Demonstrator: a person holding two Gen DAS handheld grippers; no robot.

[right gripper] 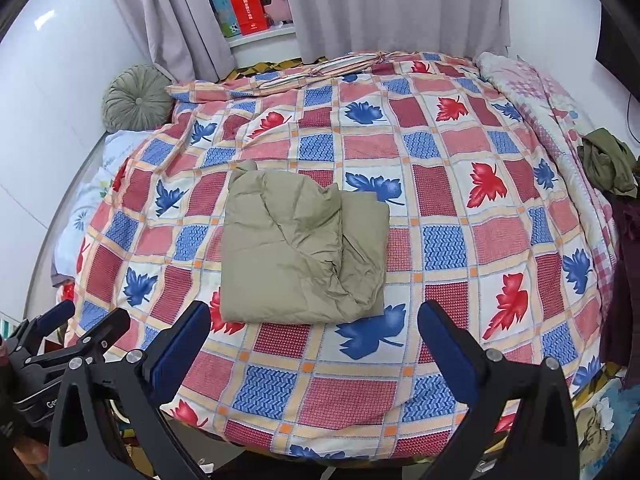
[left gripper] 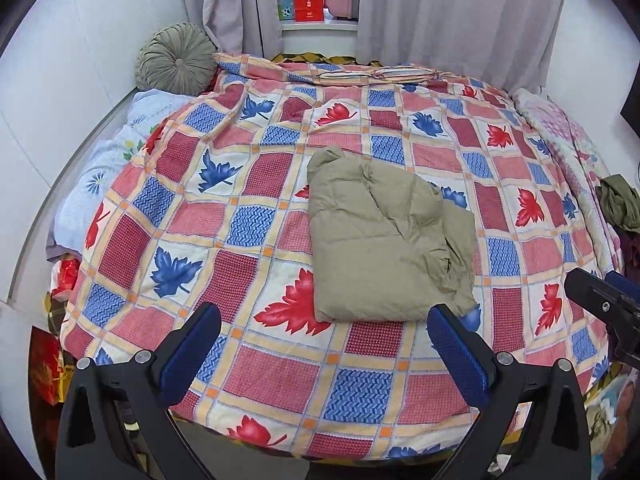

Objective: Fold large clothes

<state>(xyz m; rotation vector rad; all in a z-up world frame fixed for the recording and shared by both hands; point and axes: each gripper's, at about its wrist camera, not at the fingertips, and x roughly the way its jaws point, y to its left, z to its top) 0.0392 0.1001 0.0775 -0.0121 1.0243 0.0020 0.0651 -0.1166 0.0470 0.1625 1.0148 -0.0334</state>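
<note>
A khaki-green padded garment [left gripper: 380, 240] lies folded into a compact rectangle on the bed's checked leaf-pattern quilt [left gripper: 256, 184]; it also shows in the right wrist view [right gripper: 300, 240]. My left gripper [left gripper: 324, 344] is open and empty, just short of the garment's near edge. My right gripper [right gripper: 314, 336] is open and empty, also just in front of the garment. The right gripper shows at the right edge of the left wrist view [left gripper: 608, 304], and the left gripper at the lower left of the right wrist view [right gripper: 64, 332].
A round green cushion [left gripper: 176, 60] and a pale blue pillow [left gripper: 112, 160] lie at the bed's left. A crumpled olive garment [right gripper: 608, 160] sits at the right edge beside a pink blanket [right gripper: 536, 92]. Grey curtains [left gripper: 440, 12] and a sill with boxes stand behind.
</note>
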